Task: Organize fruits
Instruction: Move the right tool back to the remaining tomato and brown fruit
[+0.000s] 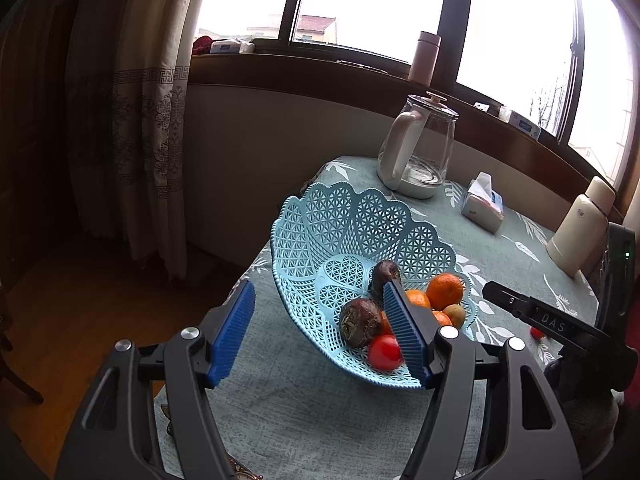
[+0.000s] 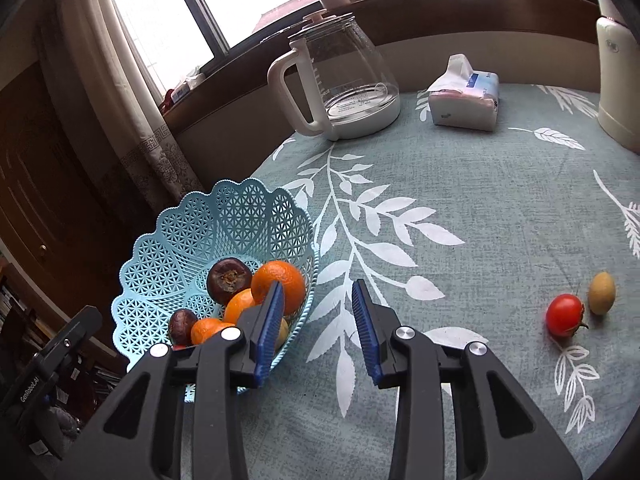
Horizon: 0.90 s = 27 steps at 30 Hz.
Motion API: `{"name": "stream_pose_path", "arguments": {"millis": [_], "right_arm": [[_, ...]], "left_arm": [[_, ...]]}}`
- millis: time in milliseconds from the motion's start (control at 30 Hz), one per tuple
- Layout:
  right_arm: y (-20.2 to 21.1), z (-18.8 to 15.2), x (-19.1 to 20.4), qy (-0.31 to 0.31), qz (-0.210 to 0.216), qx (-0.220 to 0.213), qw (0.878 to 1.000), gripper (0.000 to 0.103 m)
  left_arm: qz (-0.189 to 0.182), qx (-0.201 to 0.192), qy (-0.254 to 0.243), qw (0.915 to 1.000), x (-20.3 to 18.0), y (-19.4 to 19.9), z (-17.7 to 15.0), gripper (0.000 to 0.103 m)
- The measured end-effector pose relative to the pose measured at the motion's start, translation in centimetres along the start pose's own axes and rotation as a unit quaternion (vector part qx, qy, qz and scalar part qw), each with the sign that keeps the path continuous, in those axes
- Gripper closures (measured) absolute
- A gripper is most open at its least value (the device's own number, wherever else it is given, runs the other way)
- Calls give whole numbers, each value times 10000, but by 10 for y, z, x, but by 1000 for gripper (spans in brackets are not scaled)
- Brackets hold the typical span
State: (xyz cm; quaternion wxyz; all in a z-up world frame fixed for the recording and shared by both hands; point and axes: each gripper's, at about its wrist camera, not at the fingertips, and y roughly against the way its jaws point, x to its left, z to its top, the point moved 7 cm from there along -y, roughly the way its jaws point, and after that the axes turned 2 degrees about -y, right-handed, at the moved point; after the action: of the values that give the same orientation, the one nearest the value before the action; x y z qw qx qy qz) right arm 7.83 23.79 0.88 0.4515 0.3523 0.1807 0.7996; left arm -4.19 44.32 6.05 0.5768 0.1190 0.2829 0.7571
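Observation:
A light blue lattice basket [image 1: 352, 216] stands near the table's left edge. It holds two dark purple fruits [image 1: 360, 322], oranges [image 1: 444, 290], a red tomato [image 1: 384, 352] and a small yellow-green fruit [image 1: 456, 314]. My left gripper [image 1: 318, 296] is open and empty, its right finger over the basket's near side. My right gripper [image 2: 317, 288] is open and empty, just right of the basket [image 2: 224, 216]. To its far right, a second red tomato [image 2: 565, 315] and a yellow-green fruit [image 2: 601, 288] lie on the tablecloth.
A glass kettle [image 2: 340, 92], a tissue pack [image 2: 466, 100] and a cream flask [image 2: 618, 80] stand at the back of the table. The table edge runs just left of the basket, with curtain [image 1: 132, 120] and floor beyond. A pink bottle [image 1: 426, 58] sits on the sill.

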Motion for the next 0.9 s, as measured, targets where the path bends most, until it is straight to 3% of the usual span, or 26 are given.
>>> {"name": "stream_pose_path", "arguments": {"millis": [433,900], "right_arm": [[-20,-18,6,393,-278,275,9985,65],[-1,-14,-5,195,-252,27,9995,62]], "left_arm": [[-29,55,-19,10000,-4,-3,-2,34],[-110,50,-76,9999,-11,-1,-3,34]]}}
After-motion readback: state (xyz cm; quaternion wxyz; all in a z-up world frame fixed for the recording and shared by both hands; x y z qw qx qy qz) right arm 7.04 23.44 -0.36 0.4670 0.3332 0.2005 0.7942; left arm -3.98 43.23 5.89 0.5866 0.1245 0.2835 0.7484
